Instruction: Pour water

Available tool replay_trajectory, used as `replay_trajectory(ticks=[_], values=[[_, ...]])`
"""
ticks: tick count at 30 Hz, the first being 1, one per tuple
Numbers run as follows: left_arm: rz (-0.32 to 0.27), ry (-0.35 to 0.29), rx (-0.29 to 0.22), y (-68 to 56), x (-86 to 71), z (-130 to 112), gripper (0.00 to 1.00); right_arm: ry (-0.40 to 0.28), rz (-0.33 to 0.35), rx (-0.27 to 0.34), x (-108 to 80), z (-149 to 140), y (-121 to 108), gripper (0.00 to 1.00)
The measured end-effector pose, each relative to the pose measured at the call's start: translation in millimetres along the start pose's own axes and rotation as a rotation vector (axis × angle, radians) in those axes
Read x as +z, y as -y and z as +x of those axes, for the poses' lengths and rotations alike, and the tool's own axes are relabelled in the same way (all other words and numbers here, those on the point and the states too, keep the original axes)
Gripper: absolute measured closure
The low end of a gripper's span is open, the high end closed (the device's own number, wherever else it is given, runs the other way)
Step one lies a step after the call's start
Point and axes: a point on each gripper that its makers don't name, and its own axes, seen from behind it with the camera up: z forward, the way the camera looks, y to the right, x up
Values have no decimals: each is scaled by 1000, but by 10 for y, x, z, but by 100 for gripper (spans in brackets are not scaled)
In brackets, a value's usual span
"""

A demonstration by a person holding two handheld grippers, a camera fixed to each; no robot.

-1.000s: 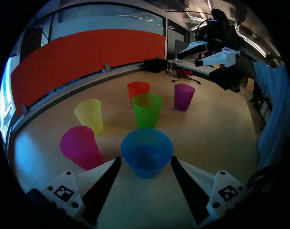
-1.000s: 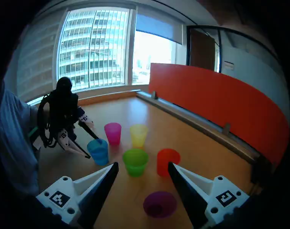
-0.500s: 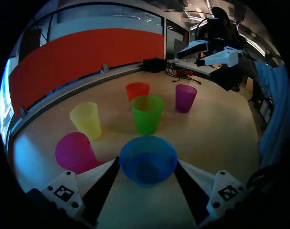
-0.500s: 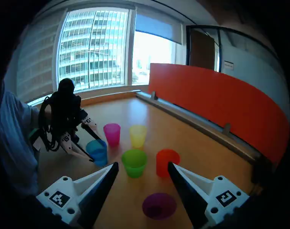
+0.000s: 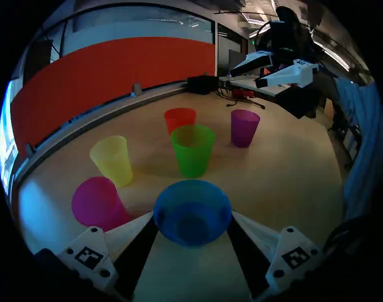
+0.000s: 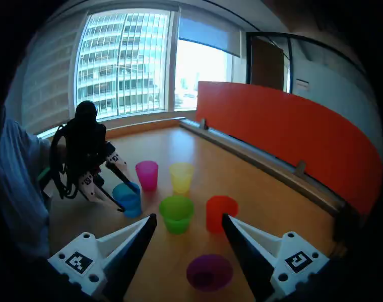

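**A:** What has been altered in the last second?

**B:** The left gripper (image 5: pixel 191 220) has been drawn in. Its fingers, earlier apart with bare table beside them, are now pressed against both walls of the blue cup (image 5: pixel 192 229). The cup is stood on the table (image 5: pixel 287 166), just beside the green cup (image 5: pixel 193 150).

**A:** And the right gripper (image 6: pixel 187 217)?

**B:** It is kept with fingers wide apart above the purple cup (image 6: pixel 209 272), which is set near the green cup, on the side away from the blue cup.

**A:** What is implied for the task?

**B:** The grasp is judged made, with lifting and tipping expected next. Whether water is held inside cannot be told.
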Motion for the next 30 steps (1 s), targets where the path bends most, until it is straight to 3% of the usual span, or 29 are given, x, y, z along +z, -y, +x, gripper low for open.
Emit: replay_trajectory(ticks=[12,30], values=[[14,-14,5,37,-58,33,13,15,3,0,79,-45,22,0],[49,-125,-8,138,-413,446,13,47,34,1,291,-119,117,0]])
